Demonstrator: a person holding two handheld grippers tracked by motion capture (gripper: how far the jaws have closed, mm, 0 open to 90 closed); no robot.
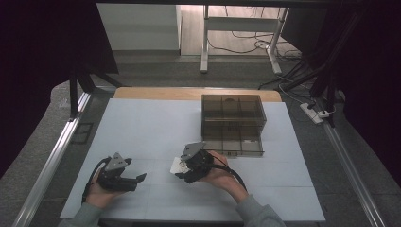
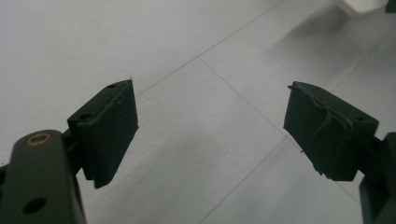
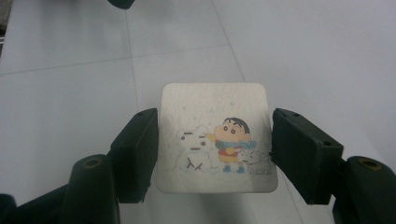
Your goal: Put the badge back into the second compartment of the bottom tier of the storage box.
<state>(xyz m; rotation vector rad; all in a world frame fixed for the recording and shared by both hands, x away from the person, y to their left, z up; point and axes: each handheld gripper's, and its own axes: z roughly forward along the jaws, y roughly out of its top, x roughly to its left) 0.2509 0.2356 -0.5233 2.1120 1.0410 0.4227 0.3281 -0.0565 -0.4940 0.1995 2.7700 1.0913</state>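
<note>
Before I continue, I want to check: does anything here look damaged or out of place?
Yes. On the left gripper, the right-hand pad has a torn, peeling surface. The white picture card sits straight in the right gripper.

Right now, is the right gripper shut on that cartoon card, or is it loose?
Shut on it. In the right gripper view both pads press the side edges of the cartoon card, and the right gripper holds it clear of the table.

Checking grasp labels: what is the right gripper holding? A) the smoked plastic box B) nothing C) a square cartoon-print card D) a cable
C: the right gripper has its jaws pressed on both side edges of the card, which sits lifted above the table.
</note>
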